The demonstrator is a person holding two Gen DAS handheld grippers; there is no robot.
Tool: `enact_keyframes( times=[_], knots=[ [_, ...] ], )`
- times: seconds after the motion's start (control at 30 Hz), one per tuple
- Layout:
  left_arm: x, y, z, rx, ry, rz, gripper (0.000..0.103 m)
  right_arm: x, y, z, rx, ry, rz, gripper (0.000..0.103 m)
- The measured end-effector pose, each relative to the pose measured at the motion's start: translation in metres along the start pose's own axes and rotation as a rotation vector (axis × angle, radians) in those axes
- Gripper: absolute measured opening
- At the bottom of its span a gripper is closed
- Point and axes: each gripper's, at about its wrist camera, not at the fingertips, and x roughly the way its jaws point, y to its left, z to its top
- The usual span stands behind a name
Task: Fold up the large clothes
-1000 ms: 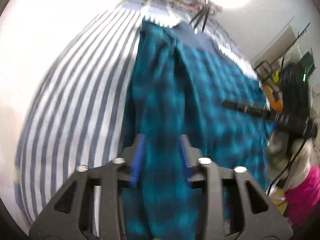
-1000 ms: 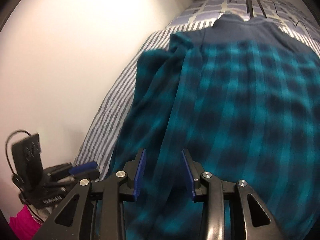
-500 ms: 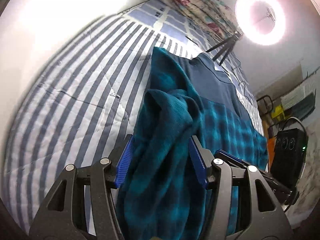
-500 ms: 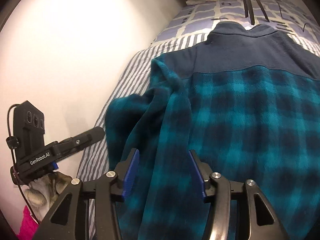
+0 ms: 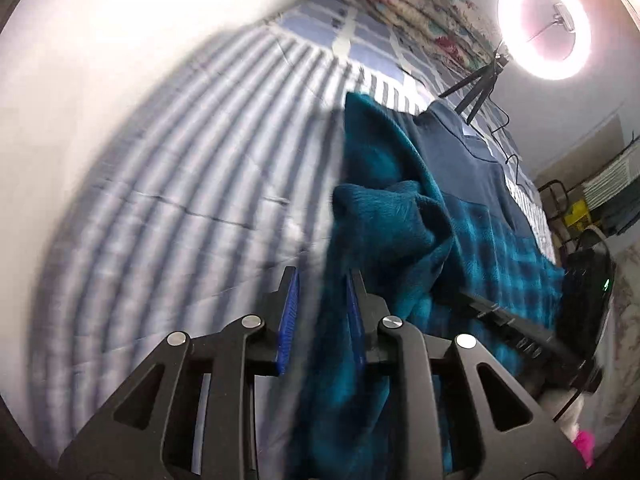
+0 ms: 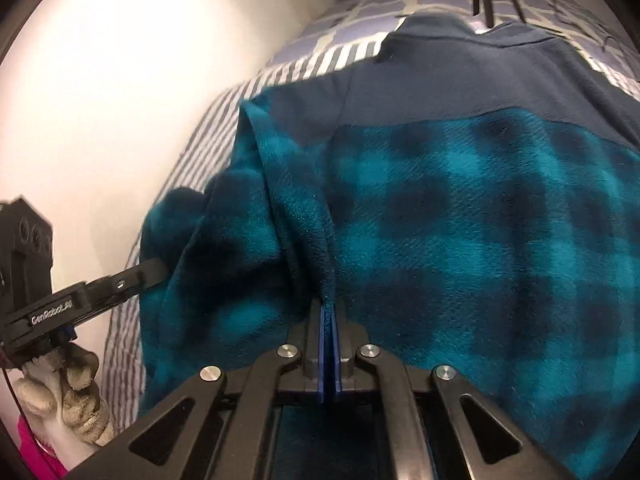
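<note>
Teal fleece (image 6: 440,208) pinched in R tool (image 6: 329,316).

garment: one big fleece pullover (image 6: 460,216), teal and dark plaid on the body, with a solid navy yoke and collar (image 6: 460,52) up top

texture: fuzzy, thick pile, you can see the nap pretty clearly up close

pose: spread mostly flat, collar end at the far side, hem end closest to the cameras

where: lying on the striped bed, over toward the wall side

sleeve: the wall-side sleeve (image 5: 392,216) is bunched and lifted up off the body, folded over on itself in a lump

folds: a raised ridge of fabric (image 6: 320,248) runs down the body beside that sleeve

hem: near edge looks lifted, kinda blurry in the left view so can't say for sure
</note>
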Motion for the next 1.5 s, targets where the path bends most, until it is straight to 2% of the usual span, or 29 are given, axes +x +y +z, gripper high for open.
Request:
enact_keyframes(
  times=[0.03, 0.13, 0.2, 0.27, 0.37, 0.53, 0.6, 0.67, 0.77, 0.83, 0.87, 0.9, 0.93, 0.97, 1.03, 1.17, 1.23, 1.33, 1.43, 1.5],
  knots=[
    [-0.012, 0.003, -0.005, 0.008, -0.001, -0.012, 0.022, -0.008, 0.001, -0.002, 0.009, -0.003, 0.030, 0.007],
    [-0.051, 0.008, -0.034, 0.063, 0.013, -0.039, 0.022, -0.034, 0.007, -0.018, 0.007, -0.002, 0.110, 0.028],
    [-0.075, 0.011, -0.058, 0.090, 0.037, -0.052, 0.022, -0.051, 0.013, -0.034, -0.019, 0.006, 0.131, 0.028],
    [-0.092, 0.014, -0.081, 0.092, 0.067, -0.069, 0.022, -0.069, 0.019, -0.060, -0.029, 0.027, 0.168, 0.035],
    [-0.115, 0.019, -0.126, 0.092, 0.128, -0.092, 0.022, -0.087, 0.027, -0.099, -0.032, 0.079, 0.208, 0.037],
    [-0.118, 0.021, -0.202, 0.036, 0.265, -0.166, 0.022, -0.103, 0.041, -0.167, -0.039, 0.197, 0.247, 0.039],
    [-0.112, 0.018, -0.222, 0.030, 0.292, -0.170, 0.022, -0.106, 0.049, -0.190, -0.039, 0.236, 0.266, 0.040],
    [-0.104, 0.015, -0.237, 0.022, 0.323, -0.164, 0.022, -0.106, 0.051, -0.210, -0.039, 0.268, 0.273, 0.047],
    [-0.093, 0.015, -0.251, 0.008, 0.342, -0.143, 0.022, -0.100, 0.059, -0.237, -0.063, 0.315, 0.219, 0.048],
    [-0.091, 0.016, -0.252, -0.015, 0.333, -0.157, 0.020, -0.095, 0.063, -0.248, -0.052, 0.331, 0.213, 0.045],
    [-0.091, 0.017, -0.252, -0.027, 0.324, -0.167, 0.007, -0.093, 0.064, -0.251, -0.046, 0.336, 0.215, 0.042],
    [-0.093, 0.018, -0.252, -0.035, 0.312, -0.171, 0.002, -0.092, 0.063, -0.255, -0.041, 0.336, 0.221, 0.037],
    [-0.095, 0.018, -0.252, -0.035, 0.298, -0.174, 0.002, -0.088, 0.064, -0.258, -0.036, 0.337, 0.235, 0.021],
    [-0.100, 0.019, -0.251, -0.031, 0.283, -0.173, 0.001, -0.088, 0.065, -0.260, -0.026, 0.338, 0.251, 0.010],
    [-0.113, 0.021, -0.249, -0.029, 0.253, -0.179, 0.000, -0.090, 0.069, -0.261, -0.013, 0.325, 0.268, 0.002],
    [-0.151, 0.026, -0.244, -0.013, 0.171, -0.173, 0.000, -0.105, 0.083, -0.257, 0.034, 0.279, 0.374, 0.002],
    [-0.156, 0.033, -0.245, -0.011, 0.156, -0.147, 0.000, -0.109, 0.087, -0.253, 0.053, 0.268, 0.411, 0.002],
    [-0.140, 0.040, -0.252, -0.028, 0.190, -0.112, 0.000, -0.089, 0.086, -0.261, 0.053, 0.304, 0.361, 0.002],
    [-0.120, 0.039, -0.263, 0.016, 0.223, -0.042, 0.000, -0.067, 0.084, -0.273, 0.017, 0.350, 0.259, 0.002],
    [-0.118, 0.037, -0.268, 0.028, 0.227, -0.037, 0.000, -0.065, 0.089, -0.279, -0.015, 0.356, 0.243, 0.002]
  ],
)
